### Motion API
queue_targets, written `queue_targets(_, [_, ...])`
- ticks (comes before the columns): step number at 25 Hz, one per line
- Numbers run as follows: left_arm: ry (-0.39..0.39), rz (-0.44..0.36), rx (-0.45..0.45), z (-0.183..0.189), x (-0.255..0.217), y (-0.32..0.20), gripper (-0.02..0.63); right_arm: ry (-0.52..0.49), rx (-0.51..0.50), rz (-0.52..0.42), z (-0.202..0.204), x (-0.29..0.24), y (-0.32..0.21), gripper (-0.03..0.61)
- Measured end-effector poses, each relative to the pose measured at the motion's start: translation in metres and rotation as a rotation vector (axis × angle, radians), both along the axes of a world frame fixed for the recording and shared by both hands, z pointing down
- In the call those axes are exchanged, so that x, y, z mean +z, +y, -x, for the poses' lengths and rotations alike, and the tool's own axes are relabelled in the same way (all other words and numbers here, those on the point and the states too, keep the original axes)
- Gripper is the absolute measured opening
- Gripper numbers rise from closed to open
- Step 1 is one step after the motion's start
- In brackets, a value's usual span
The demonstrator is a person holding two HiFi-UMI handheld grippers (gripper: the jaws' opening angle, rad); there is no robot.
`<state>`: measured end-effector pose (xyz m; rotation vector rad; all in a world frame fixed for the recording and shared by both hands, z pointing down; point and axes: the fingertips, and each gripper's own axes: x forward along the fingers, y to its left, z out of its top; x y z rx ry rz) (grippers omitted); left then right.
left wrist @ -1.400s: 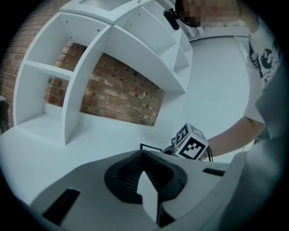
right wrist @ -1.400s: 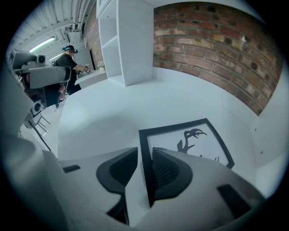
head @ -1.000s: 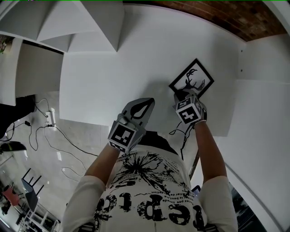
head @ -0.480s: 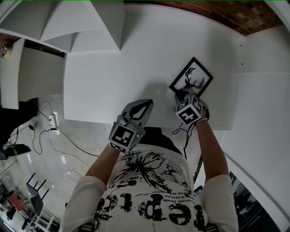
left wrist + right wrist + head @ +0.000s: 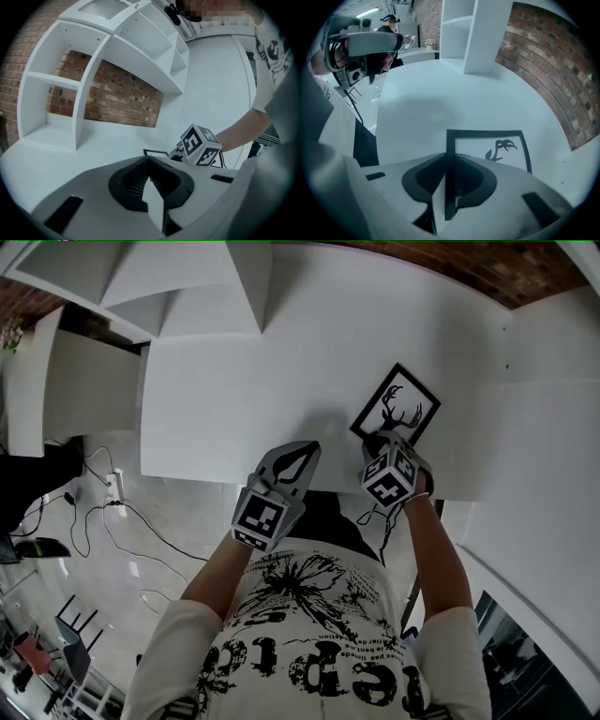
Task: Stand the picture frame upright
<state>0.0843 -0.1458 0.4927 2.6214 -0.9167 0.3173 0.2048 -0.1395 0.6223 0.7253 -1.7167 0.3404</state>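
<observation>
The picture frame (image 5: 397,407) is black-edged with a deer silhouette on white, and it rests on the white table (image 5: 234,399) at the right. My right gripper (image 5: 380,440) points steeply down at its near corner. In the right gripper view the frame's (image 5: 487,145) side bar runs between the jaws of the right gripper (image 5: 450,161), which are shut on it. My left gripper (image 5: 298,454) hovers over the table's front edge, left of the frame. Its jaws (image 5: 149,161) are shut on nothing. The frame (image 5: 154,153) shows just beyond them.
A white shelving unit (image 5: 159,287) stands at the back left of the table, before a brick wall (image 5: 487,268). A second white surface (image 5: 553,484) adjoins on the right. Cables (image 5: 103,512) lie on the floor below the front edge.
Both grippers have shifted a little across the table's front. The right one has rolled slightly and still grips the frame's corner. The left stays shut and empty.
</observation>
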Motion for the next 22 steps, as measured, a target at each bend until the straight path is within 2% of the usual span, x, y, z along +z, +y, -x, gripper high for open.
queue_targets(10, [-0.022, -0.003, 0.01, 0.01, 0.011, 0.031, 0.006, -0.005, -0.038, -0.005, 0.019, 0.0, 0.032, 0.074])
queue_targets(18, [-0.055, 0.005, -0.053, 0.022, 0.019, 0.061, 0.006, -0.021, -0.151, -0.008, 0.036, 0.0, 0.058, 0.072])
queue_targets(22, [-0.056, 0.037, -0.099, 0.026, 0.027, 0.079, 0.006, -0.025, -0.196, -0.01, 0.042, 0.001, 0.071, 0.072])
